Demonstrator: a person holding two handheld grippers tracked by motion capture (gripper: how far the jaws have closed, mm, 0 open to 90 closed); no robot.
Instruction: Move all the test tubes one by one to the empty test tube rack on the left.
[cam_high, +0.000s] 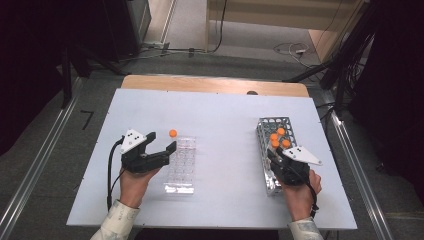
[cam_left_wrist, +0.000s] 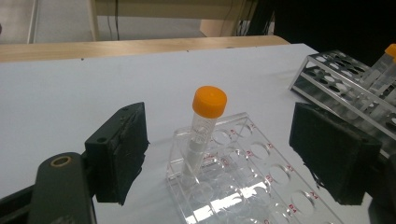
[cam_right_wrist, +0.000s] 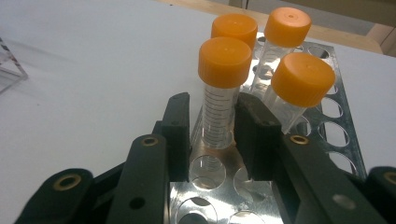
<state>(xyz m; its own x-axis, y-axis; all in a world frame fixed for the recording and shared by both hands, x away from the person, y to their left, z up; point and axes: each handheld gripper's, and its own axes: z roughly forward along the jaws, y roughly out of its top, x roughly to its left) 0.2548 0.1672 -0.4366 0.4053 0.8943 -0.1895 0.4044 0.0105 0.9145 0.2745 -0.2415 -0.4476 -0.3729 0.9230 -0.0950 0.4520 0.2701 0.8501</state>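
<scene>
White table (cam_high: 225, 115), left claw (cam_high: 162, 142) level, agape, right claw (cam_right_wrist: 212, 133) clamping orange-capped tube (cam_right_wrist: 219, 107).

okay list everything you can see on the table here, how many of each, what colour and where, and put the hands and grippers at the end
Table: one, pale grey-white top with a wooden far edge, spans the high view.
Metal rack: one, silver with round holes, on the table's right side.
Tubes in the metal rack: four, clear with orange caps, upright in a cluster.
Clear rack: one, transparent plastic, on the left side of the table.
Tube in the clear rack: one, clear with an orange cap, at its far corner.
Left gripper: one, black, jaws open beside the clear rack, nothing between them.
Right gripper: one, black, jaws around the nearest tube in the metal rack.
Hands: two, one holding each gripper.
</scene>
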